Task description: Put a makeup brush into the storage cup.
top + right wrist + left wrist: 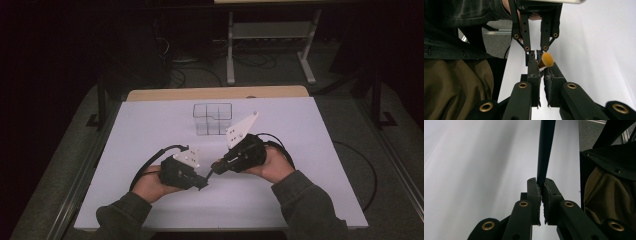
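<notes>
1. Evidently both grippers meet over the middle of the white table [150, 130], tip to tip, sharing one slim dark stick, most likely a small brush [545, 150].
2. From the left gripper view, the left gripper [541, 192] has its jaws together on the dark handle, which rises straight out from between its fingertips toward the other hand.
3. From the right gripper view, the right gripper [541, 75] is closed on the other end; an orange-brown rounded tip [547, 60] on a pale collar sticks out just past its fingertips, with the left gripper's linkage facing it right behind.
4. I judge this a hand-to-hand pass or a regrip. To do it well, only one gripper should let go, and only once the other's hold is sure.
5. Keep the stick in line with both sets of fingers; twisting either hand would lever it out of the pads.
6. Beyond both fingertips, a clear divided box [213, 119] stands on the table, well apart, a likely place for the brush.
</notes>
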A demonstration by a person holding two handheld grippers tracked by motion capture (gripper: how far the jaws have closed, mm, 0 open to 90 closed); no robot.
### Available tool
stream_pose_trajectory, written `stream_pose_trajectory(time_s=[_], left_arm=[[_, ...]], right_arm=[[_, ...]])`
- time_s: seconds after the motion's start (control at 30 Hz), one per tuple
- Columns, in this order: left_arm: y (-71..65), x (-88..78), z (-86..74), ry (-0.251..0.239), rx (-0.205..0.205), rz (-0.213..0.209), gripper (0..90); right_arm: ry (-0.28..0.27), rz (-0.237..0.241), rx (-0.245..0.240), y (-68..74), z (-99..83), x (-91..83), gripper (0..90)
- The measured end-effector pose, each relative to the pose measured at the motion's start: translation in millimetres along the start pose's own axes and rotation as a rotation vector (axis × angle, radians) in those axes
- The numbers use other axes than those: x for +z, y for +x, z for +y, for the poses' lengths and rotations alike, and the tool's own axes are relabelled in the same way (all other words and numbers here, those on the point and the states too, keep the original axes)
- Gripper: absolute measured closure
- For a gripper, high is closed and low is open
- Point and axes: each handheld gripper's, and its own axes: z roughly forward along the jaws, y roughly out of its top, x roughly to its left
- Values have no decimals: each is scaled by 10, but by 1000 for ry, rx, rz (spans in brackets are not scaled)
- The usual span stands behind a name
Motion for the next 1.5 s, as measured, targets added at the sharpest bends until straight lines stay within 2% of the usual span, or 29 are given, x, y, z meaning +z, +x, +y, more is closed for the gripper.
stream_pose_trajectory(time_s=[0.17,0.3,0.33,0.37,0.53,0.67,0.83,1.0,1.03,1.2,1.3,1.4,1.5], left_arm=[[-10,32,13,8,4,-4,810],[-25,49,32,-5,2,-2,783],[-28,48,40,-2,1,2,784],[-27,50,44,-8,2,5,789],[-26,49,56,-12,7,-1,830],[-35,61,61,-12,12,1,838],[-29,55,63,-24,8,15,847],[-10,25,59,-36,-1,26,848],[-9,24,58,-36,-2,28,848],[1,15,53,-48,-16,29,849],[6,21,54,-49,-15,31,849],[4,32,54,-46,-12,30,848],[2,40,50,-38,-9,26,837]], right_arm=[[34,3,0,9,13,4,829],[71,2,0,12,49,-20,829],[81,2,14,29,65,-30,830],[76,9,-2,24,78,-32,829],[112,2,-12,48,136,-42,830],[120,3,-11,49,143,-41,829],[103,-4,-4,42,142,-38,826],[41,-28,-4,22,114,-49,803],[29,-24,10,24,104,-46,791],[24,-37,-4,-1,78,-11,765],[15,-50,3,-2,68,12,792],[-1,-27,10,-12,63,32,817],[10,-19,28,0,71,47,823]])
